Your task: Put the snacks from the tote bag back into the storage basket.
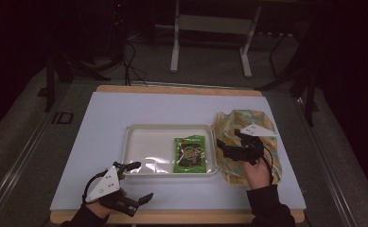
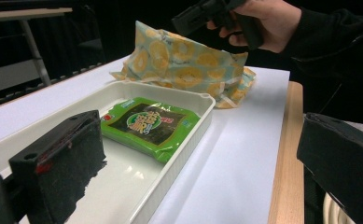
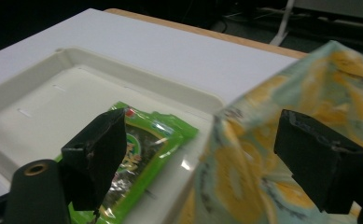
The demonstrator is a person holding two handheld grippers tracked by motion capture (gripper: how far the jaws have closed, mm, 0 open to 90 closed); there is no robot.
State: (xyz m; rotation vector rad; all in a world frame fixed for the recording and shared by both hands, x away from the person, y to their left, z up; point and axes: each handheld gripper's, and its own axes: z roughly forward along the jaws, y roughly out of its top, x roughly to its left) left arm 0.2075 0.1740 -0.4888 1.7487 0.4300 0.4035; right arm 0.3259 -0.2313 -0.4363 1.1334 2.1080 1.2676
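Glossy green snack packet [image 1: 190,154] lies flat at white plastic tray's [image 1: 139,135] right end, long axis front-to-back. Crinkled lemon-print bag [image 1: 246,121] beside tray's right rim. Left gripper [image 1: 135,182] gapes empty at tabletop's front-left; right gripper [image 1: 225,144] spread wide over bag.

White-covered wooden table [image 1: 172,106], metal stand legs [image 1: 174,52] on grey floor beyond

A lab — dark room, floor cables [image 1: 133,66], metal stand [image 1: 210,40].
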